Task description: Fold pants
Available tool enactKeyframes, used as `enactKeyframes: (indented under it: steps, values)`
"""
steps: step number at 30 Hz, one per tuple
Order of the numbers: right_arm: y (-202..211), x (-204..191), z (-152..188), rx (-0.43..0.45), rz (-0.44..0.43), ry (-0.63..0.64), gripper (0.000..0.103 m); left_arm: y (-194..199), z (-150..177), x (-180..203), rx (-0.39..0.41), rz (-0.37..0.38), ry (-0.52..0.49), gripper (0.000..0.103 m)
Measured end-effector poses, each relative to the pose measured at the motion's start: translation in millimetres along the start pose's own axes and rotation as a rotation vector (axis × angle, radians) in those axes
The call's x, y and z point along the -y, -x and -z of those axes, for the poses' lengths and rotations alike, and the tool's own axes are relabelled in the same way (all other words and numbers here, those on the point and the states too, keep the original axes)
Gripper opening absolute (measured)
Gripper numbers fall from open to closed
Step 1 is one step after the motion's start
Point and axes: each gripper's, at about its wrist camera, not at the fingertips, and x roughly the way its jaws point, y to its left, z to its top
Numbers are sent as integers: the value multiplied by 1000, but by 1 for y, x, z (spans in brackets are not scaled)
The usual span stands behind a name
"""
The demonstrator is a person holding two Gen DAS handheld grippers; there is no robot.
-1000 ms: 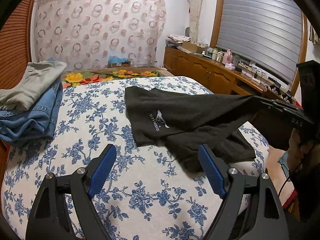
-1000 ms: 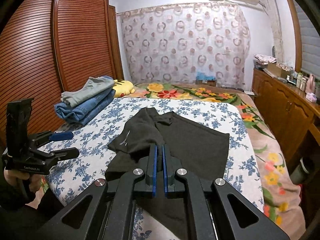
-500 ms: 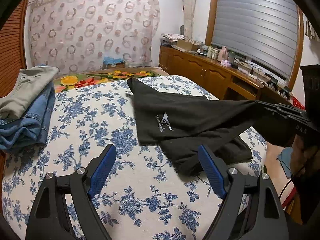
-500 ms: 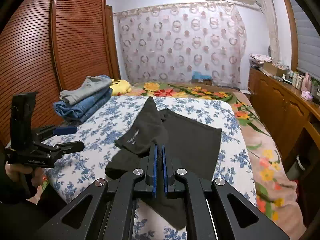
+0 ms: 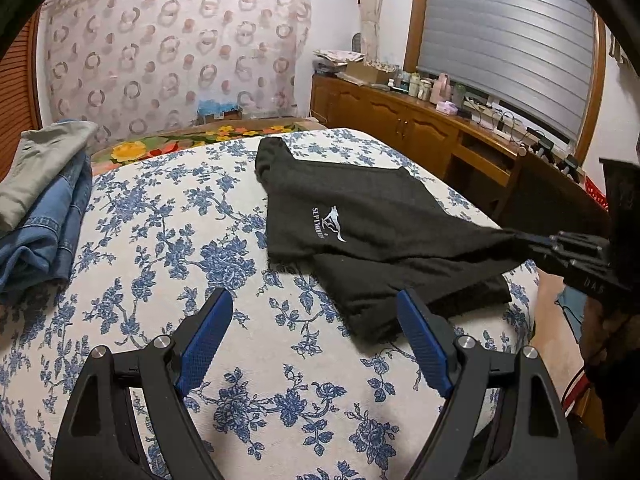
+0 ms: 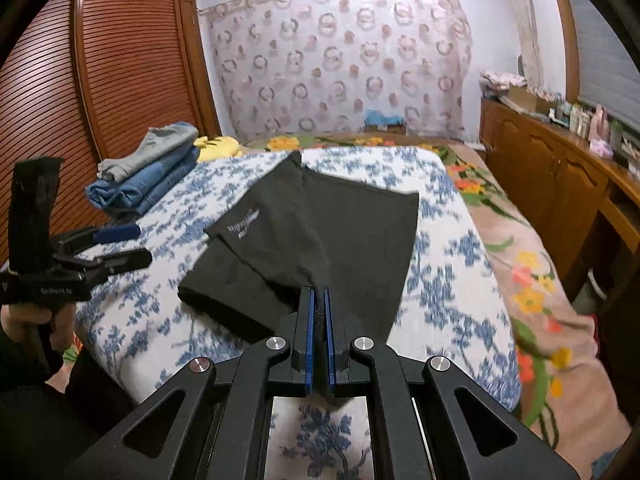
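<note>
Black pants (image 5: 372,228) with a white logo lie partly folded on the floral bed (image 5: 168,248); they also show in the right wrist view (image 6: 320,232). My right gripper (image 6: 317,300) is shut on an edge of the pants and holds that part lifted and stretched off the bed's right side; it shows in the left wrist view (image 5: 532,242). My left gripper (image 5: 316,320) is open and empty, low over the bed just in front of the pants' near corner; it shows at the left in the right wrist view (image 6: 128,246).
A stack of folded jeans and a grey garment (image 5: 40,200) lies at the bed's left; it also shows in the right wrist view (image 6: 148,172). A wooden cabinet (image 5: 420,128) with bottles runs along the right wall. A wardrobe (image 6: 120,92) stands left.
My right gripper has pulled the held pants edge back toward itself, stretching the cloth. My left gripper has turned slightly left and stays open.
</note>
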Motion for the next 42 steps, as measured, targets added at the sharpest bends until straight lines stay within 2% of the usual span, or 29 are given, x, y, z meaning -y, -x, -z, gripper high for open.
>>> enactKeyframes:
  steps: [10, 21, 23, 25, 27, 33, 42]
  values:
    - [-16, 8, 16, -71, -6, -29, 5, -21, 0, 5, -38, 9, -11, 84]
    - [-18, 15, 20, -73, -1, -52, 5, -30, 2, 9, -60, 15, -17, 84]
    - [-15, 15, 20, -69, 5, -47, 10, -31, 1, 7, -63, 13, -17, 84]
    - [-11, 17, 18, -61, 18, -42, 31, -34, 1, 6, -69, 12, -15, 84]
    - [-4, 20, 15, -47, 17, -51, 44, -36, 0, 5, -72, 12, -13, 84]
    - [0, 21, -2, -17, 36, -10, 44, -32, -10, -7, -47, 10, 3, 84]
    - [-35, 6, -34, -8, -25, 11, 44, -23, -27, -27, -4, -30, 8, 84]
